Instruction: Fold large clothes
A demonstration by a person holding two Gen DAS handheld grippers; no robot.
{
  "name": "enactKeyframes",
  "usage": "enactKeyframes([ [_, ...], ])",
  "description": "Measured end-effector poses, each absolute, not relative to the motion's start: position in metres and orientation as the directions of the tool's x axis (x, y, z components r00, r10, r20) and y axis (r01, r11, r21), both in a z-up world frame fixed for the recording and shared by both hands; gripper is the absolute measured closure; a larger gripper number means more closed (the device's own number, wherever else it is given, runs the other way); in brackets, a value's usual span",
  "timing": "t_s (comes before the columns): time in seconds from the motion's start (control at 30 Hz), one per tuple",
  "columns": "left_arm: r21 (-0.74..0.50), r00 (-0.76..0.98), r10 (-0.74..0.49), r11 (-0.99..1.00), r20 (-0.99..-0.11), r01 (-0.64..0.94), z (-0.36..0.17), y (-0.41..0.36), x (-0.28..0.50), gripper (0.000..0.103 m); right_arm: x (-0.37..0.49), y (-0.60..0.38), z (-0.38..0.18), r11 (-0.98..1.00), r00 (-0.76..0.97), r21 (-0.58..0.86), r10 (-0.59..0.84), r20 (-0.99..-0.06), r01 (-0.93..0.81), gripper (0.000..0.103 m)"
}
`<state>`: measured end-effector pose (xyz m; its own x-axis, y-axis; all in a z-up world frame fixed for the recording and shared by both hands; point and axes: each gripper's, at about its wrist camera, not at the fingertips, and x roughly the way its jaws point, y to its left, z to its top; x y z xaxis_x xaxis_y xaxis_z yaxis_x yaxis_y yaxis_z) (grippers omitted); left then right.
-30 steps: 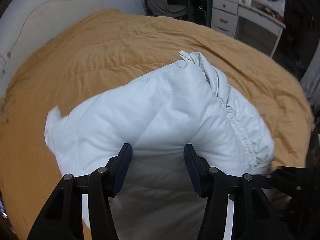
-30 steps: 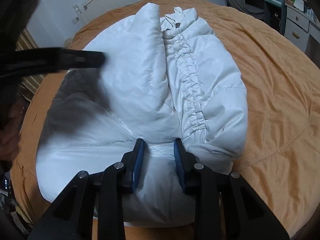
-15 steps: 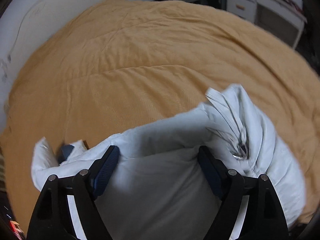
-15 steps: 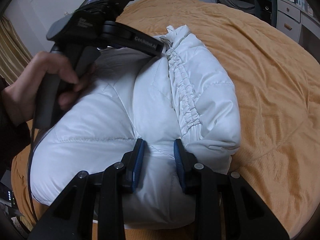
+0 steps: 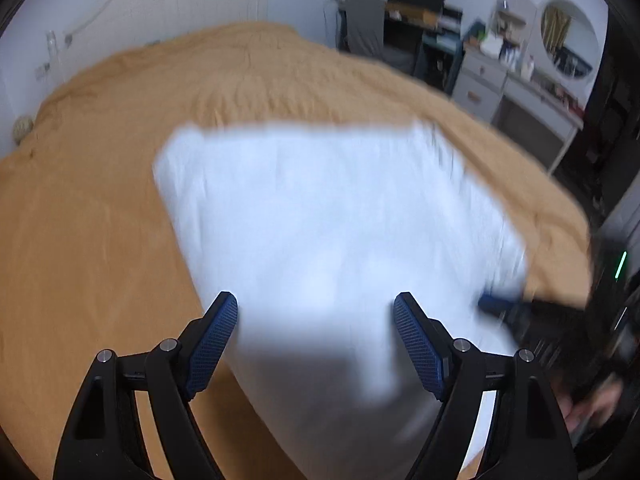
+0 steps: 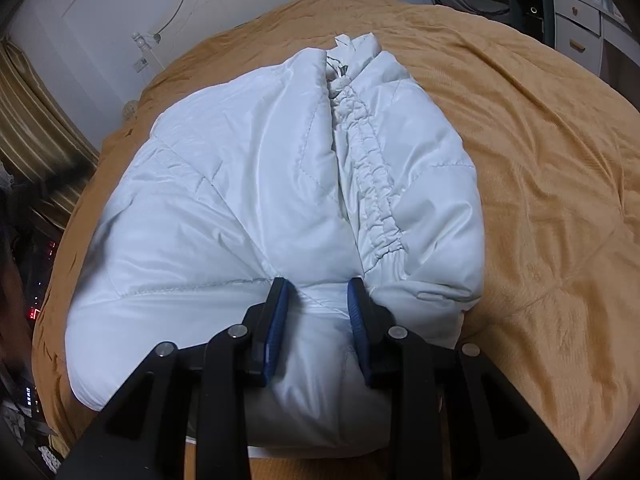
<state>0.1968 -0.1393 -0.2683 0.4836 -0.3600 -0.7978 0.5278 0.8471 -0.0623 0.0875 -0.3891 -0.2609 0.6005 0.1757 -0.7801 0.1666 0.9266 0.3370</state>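
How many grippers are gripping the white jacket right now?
1. The right gripper pinches the near edge of the white jacket on the bed. The left gripper stands open above the jacket's left side, gripping nothing.

White puffy quilted jacket lies flat on the orange bedspread, folded lengthwise into a compact bundle. Left side panel is folded over toward the centre, its edge beside a gathered, ruched seam running down the middle. Collar end points to the headboard, near edge bunched. Left wrist view shows it blurred, white block.
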Motion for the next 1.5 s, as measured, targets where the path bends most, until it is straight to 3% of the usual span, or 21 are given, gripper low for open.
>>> enactKeyframes([
  [0.07,-0.061,0.562,-0.363,0.873,-0.743,0.483,-0.285,-0.128,0.175,0.022,0.089,-0.392,-0.263,0.924,0.595,0.342,0.179,-0.784,0.173,0.071],
  [0.2,-0.106,0.518,-0.392,0.862,-0.76,0.496,-0.281,-0.124,0.185,0.022,0.089,-0.396,-0.254,0.909,0.585,0.367,0.191,-0.788,0.197,0.069],
  [0.33,-0.139,0.518,-0.405,0.868,-0.753,0.476,-0.285,-0.126,0.191,0.021,0.096,-0.382,-0.209,0.934,0.632,0.313,0.14,-0.762,0.171,0.066],
  [0.43,-0.142,0.522,-0.407,0.869,-0.75,0.473,-0.284,-0.125,0.182,0.021,0.115,-0.36,-0.194,0.952,0.633,0.291,0.167,-0.756,0.097,0.041],
  [0.5,-0.182,0.484,-0.43,0.86,-0.762,0.477,-0.277,-0.115,0.177,0.021,0.128,-0.347,-0.214,0.978,0.568,0.172,0.075,-0.819,0.118,0.04],
  [0.57,-0.252,0.469,-0.459,0.862,-0.754,0.439,-0.272,-0.093,0.182,0.021,0.126,-0.356,-0.243,0.975,0.55,0.146,0.03,-0.835,0.168,0.032],
  [0.7,-0.511,0.386,-0.584,0.812,-0.714,0.284,-0.3,-0.054,0.196,0.021,0.117,-0.379,-0.254,0.948,0.545,0.218,0.06,-0.836,0.23,0.031],
  [0.77,-0.648,0.322,-0.662,0.743,-0.676,0.167,-0.323,-0.046,0.199,0.015,0.121,-0.373,-0.252,0.955,0.537,0.187,0.035,-0.843,0.231,0.03],
  [0.9,-0.759,0.264,-0.751,0.644,-0.605,0.092,-0.338,-0.033,0.21,0.012,0.113,-0.361,-0.238,0.953,0.539,0.126,-0.044,-0.841,0.274,0.027],
  [0.97,-0.801,0.275,-0.783,0.594,-0.557,0.069,-0.339,-0.025,0.22,0.012,0.102,-0.354,-0.225,0.96,0.559,0.042,-0.125,-0.82,0.276,0.012],
  [1.03,-0.859,0.299,-0.823,0.512,-0.483,0.023,-0.344,-0.016,0.236,0.011,0.092,-0.351,-0.218,0.962,0.57,-0.003,-0.165,-0.805,0.273,0.004],
  [1.13,-0.895,0.263,-0.862,0.445,-0.434,-0.017,-0.355,-0.022,0.262,0.005,0.081,-0.368,-0.215,0.956,0.568,0.1,-0.077,-0.819,0.275,0.002],
  [1.33,-0.89,0.195,-0.872,0.455,-0.448,-0.01,-0.366,-0.046,0.308,0.001,0.074,-0.446,-0.25,0.778,0.537,0.509,0.269,-0.8,0.369,0.0],
  [1.5,-0.854,0.159,-0.848,0.518,-0.505,0.049,-0.359,-0.073,0.339,0.0,0.093,-0.468,-0.299,0.619,0.531,0.719,0.513,-0.674,0.315,0.0],
])
